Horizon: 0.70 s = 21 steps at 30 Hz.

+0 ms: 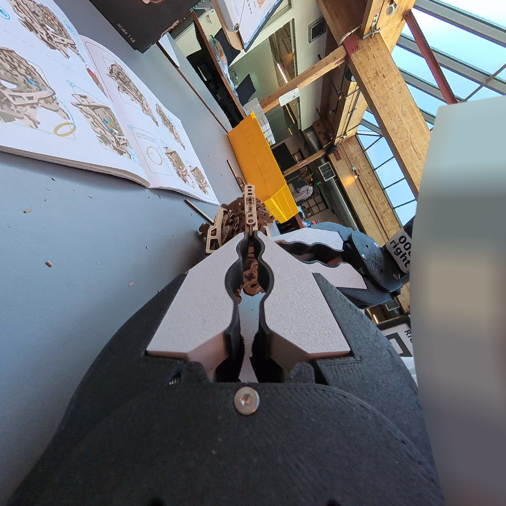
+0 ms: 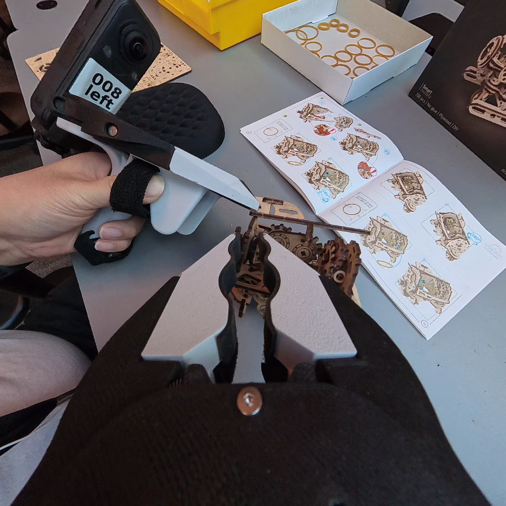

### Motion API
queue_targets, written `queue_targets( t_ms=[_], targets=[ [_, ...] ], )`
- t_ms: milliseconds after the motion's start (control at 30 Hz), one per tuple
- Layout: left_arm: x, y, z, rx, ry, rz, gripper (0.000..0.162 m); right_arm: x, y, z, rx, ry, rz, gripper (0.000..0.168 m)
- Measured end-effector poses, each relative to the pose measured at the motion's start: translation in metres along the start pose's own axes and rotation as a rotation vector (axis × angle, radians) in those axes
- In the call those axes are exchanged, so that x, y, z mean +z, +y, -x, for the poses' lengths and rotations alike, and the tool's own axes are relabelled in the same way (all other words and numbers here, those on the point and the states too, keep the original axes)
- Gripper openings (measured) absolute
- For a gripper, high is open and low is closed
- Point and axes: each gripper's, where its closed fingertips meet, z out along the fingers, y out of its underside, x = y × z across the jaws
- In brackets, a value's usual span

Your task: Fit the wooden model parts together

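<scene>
Right wrist view: strip [image 2: 309, 223] points right

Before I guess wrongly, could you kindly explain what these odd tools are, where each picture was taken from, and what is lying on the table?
No robot here: a person holds a hand-held gripper in each hand, each carrying a camera that looks along its two fingers. One picture comes from the left hand-held gripper, shut on a thin wooden strip. The other comes from the right hand-held gripper, shut on a panel of the wooden model; it also shows the person's hand squeezing the left tool. On the grey table lie an open instruction booklet, a white tray of rubber bands, a yellow bin and the kit's dark box.
</scene>
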Motion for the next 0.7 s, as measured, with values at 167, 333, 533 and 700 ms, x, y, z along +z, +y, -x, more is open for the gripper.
queue_targets(
  t_ms=[167,333,533,700],
  targets=[
    [-0.0015,0.0001,-0.0036,-0.007,0.028,-0.003,0.0,-0.0007,0.0006,-0.0021,0.005,0.009,-0.006,0.01],
    [-0.0017,-0.0003,-0.0009,-0.003,0.012,-0.01,0.0,0.0002,0.0005,-0.0005,-0.018,0.005,-0.015,0.011],
    [0.0009,-0.0004,0.0002,-0.008,0.009,-0.015,0.0,0.0,0.0009,-0.0004,-0.041,0.01,-0.03,0.013],
    [0.0026,-0.0002,0.0002,-0.006,0.008,-0.011,0.0,-0.0031,0.0003,-0.0002,-0.028,-0.009,-0.054,0.022]
  ],
)
